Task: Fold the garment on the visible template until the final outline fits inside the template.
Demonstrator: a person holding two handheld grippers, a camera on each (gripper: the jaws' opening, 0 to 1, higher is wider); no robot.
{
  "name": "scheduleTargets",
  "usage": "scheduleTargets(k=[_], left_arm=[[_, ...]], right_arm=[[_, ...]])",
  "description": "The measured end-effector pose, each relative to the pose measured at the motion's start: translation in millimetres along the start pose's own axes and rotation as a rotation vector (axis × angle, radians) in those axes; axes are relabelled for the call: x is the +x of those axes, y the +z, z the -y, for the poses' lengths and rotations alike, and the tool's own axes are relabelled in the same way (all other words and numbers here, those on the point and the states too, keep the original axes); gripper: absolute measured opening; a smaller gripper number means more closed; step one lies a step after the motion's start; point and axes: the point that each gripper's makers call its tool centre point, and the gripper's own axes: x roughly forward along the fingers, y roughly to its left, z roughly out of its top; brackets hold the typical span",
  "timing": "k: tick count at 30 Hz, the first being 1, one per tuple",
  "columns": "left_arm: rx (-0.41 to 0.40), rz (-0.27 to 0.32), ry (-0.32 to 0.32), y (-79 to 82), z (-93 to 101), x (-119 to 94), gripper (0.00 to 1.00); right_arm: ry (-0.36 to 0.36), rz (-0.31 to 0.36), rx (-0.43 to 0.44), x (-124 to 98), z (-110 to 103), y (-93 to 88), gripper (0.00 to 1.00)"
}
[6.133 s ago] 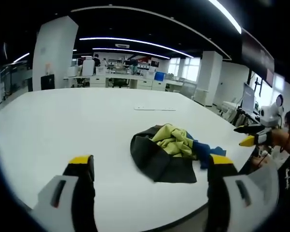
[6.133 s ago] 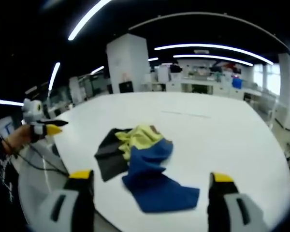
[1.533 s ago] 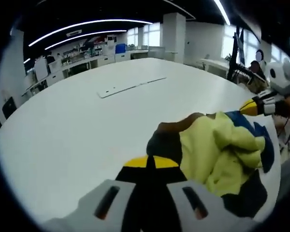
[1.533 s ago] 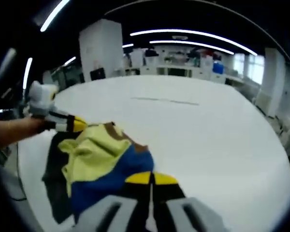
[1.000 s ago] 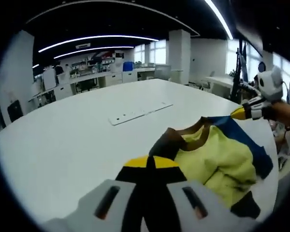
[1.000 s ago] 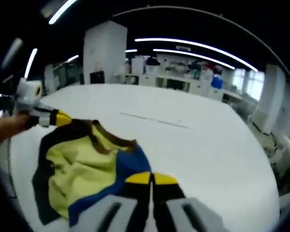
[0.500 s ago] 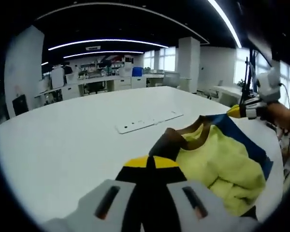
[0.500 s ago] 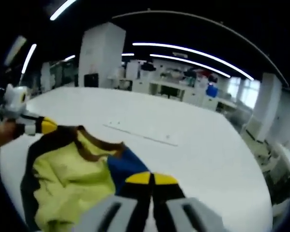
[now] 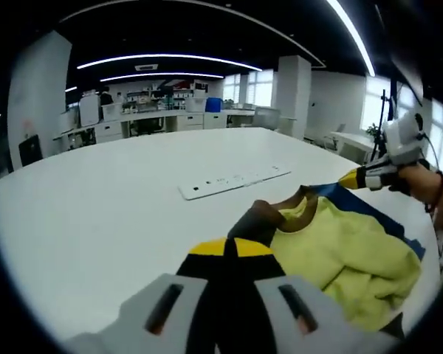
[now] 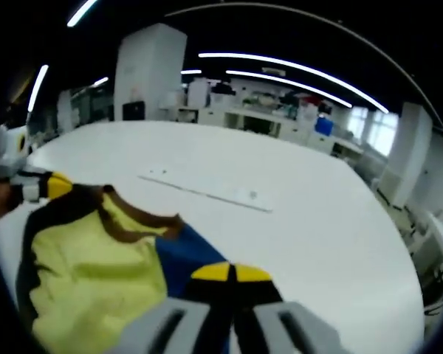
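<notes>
The garment [image 9: 340,251] is yellow-green with black and blue panels and a brown collar [image 9: 280,210]. It hangs spread between my two grippers above the white table [image 9: 96,214]. My left gripper [image 9: 230,247] is shut on its black shoulder. My right gripper [image 10: 231,271] is shut on the blue shoulder [image 10: 184,254]. In the left gripper view the right gripper [image 9: 358,178] enters from the right, held by a hand, pinching the blue edge. In the right gripper view the left gripper [image 10: 48,186] holds the black edge at far left, with the yellow front [image 10: 96,273] between.
A long flat white strip [image 9: 232,181] lies on the table beyond the garment; the right gripper view has this strip [image 10: 207,190] too. Desks, pillars and windows stand far behind. The table edge [image 10: 399,295] curves away at right.
Both grippers closed on the crumpled garment and lifted it. Over the last second they moved apart, and the garment spread out from a bunch into a stretched sheet.
</notes>
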Motion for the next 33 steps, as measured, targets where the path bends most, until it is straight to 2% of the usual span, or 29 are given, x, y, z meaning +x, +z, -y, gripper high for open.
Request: scheduleTargets(k=[2,3,4,9,13,17,19,22,25,26,28,29,30,31,33], left_arm=[[-0.004,-0.004,0.009,-1.8,-4.0,5,0.00],[-0.002,-0.010,0.016,-3.7,-6.7,9,0.00],[0.009,-0.016,0.029,-5.6,-10.0,11,0.00],[0.045,-0.027,0.054,-9.0,-14.1,16,0.00],[0.049,-0.036,0.064,-11.5,-20.6,23,0.00],[0.041,-0.023,0.073,-8.3,-20.2,21,0.00],[0.035,-0.006,0.086,-1.7,-22.6,16,0.00],[-0.021,0.044,0.086,7.1,-23.8,7,0.06],[-0.066,0.045,0.099,8.1,-26.0,-3,0.16],[-0.074,0.050,0.103,8.8,-29.8,-4,0.19],[-0.067,0.057,0.114,7.9,-30.3,-12,0.23],[-0.057,0.042,0.128,4.9,-31.9,-15,0.25],[-0.036,0.022,0.130,1.4,-33.3,-19,0.26],[-0.030,0.023,0.133,0.6,-33.7,-22,0.29],[-0.039,0.023,0.137,-1.0,-33.3,-31,0.33]], right_arm=[[0.001,-0.008,0.014,7,0,-2.7,0.00],[0.018,-0.016,0.062,12,-2,-4.3,0.00],[0.021,-0.013,0.073,14,-1,-3.9,0.00],[0.032,-0.035,0.074,23,0,-3.4,0.00],[0.039,-0.071,0.106,31,1,-8.2,0.00],[0.057,-0.079,0.147,28,-2,-10.0,0.00],[0.075,-0.086,0.182,26,-4,-10.7,0.00],[0.093,-0.093,0.190,24,-4,-10.4,0.17],[0.101,-0.098,0.203,15,-3,-9.3,0.24],[0.113,-0.100,0.216,11,-3,-8.9,0.30],[0.144,-0.111,0.220,7,-6,-9.2,0.43],[0.158,-0.116,0.225,2,-9,-9.8,0.52],[0.167,-0.119,0.222,-3,-11,-10.5,0.56],[0.176,-0.125,0.215,-1,-8,-10.8,0.58],[0.195,-0.144,0.206,-12,-12,-14.4,0.62]])
